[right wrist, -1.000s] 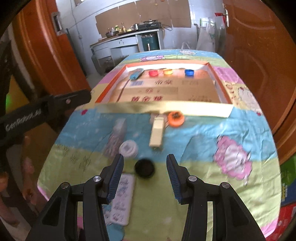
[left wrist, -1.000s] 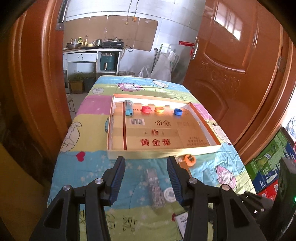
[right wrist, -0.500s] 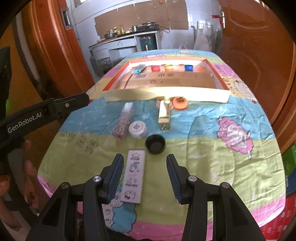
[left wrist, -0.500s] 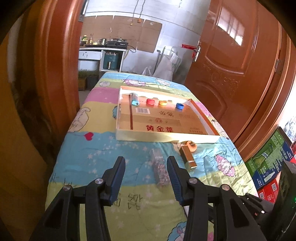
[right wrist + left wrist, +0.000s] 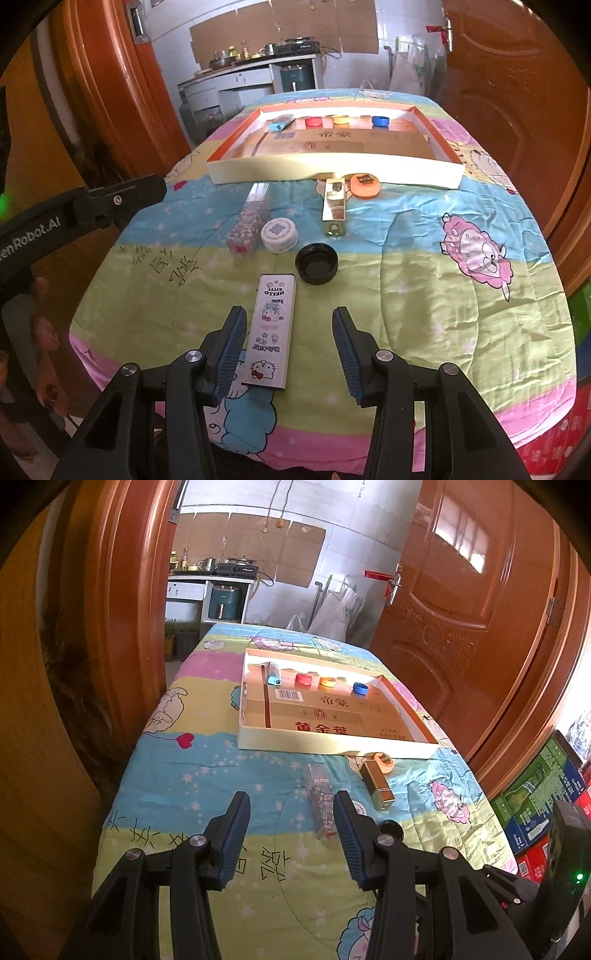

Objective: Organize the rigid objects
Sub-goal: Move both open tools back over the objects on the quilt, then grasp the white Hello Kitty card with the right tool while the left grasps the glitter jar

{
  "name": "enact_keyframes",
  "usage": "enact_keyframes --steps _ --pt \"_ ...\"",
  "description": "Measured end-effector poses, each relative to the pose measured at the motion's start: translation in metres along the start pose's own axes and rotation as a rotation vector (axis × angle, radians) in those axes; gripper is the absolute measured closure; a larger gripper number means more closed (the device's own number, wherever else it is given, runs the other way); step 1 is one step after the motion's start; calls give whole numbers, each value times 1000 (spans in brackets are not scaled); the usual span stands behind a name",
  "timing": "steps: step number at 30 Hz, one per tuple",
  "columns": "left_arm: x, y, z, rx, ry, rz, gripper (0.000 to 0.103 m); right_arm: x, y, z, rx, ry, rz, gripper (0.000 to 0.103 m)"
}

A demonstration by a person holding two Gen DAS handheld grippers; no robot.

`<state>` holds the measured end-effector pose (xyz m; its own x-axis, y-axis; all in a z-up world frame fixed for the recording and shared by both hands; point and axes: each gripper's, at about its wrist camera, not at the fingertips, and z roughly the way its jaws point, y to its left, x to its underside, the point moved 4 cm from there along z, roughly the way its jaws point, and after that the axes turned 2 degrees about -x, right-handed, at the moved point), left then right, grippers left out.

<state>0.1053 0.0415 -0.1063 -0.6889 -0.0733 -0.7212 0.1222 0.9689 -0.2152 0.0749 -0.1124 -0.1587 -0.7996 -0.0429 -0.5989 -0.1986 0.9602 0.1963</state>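
Change since a second ago: both my grippers have drawn back from the tray, so more of the near table shows; the Hello Kitty case, then barely in view, now lies in full between the right fingers.

Left gripper (image 5: 291, 834): jaws spread wide, nothing between them, held above the patterned cloth (image 5: 207, 775).

Right gripper (image 5: 288, 350): jaws apart, holding nothing; it hangs over the near end of the Hello Kitty case (image 5: 271, 334), pads clear of it on both sides.

Shallow cardboard tray (image 5: 332, 173): far half of the table. Along its back wall, in a row: light blue tube (image 5: 280, 122), red cap (image 5: 314, 121), yellow cap (image 5: 340, 119), blue cap (image 5: 381, 121).

Outside the tray, on the cloth:
- orange round item (image 5: 365, 185), just beside the tray's front wall;
- gold rectangular box (image 5: 334, 210), lying lengthwise, its far end beside the orange item;
- clear gloss box with a speckled print (image 5: 248, 221), lying flat to the left;
- white lid (image 5: 279, 234), touching or nearly touching the gloss box;
- black cap (image 5: 316, 264), open side up, just beyond the case.
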Motion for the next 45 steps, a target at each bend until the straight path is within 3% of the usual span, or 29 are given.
enact_keyframes --steps 20,22,24,38,45 --pt "5 8 6 -18 5 1 56 3 18 20 24 9 -60 53" --pt "6 10 7 -18 6 -2 56 3 18 21 26 5 -63 57" --pt "6 11 8 -17 9 -5 56 3 18 25 38 13 -67 75" --pt "4 2 19 7 43 19 56 -1 8 14 65 -19 -75 76" --pt "-8 -21 55 -5 91 10 56 -5 -13 1 77 -70 -38 76"
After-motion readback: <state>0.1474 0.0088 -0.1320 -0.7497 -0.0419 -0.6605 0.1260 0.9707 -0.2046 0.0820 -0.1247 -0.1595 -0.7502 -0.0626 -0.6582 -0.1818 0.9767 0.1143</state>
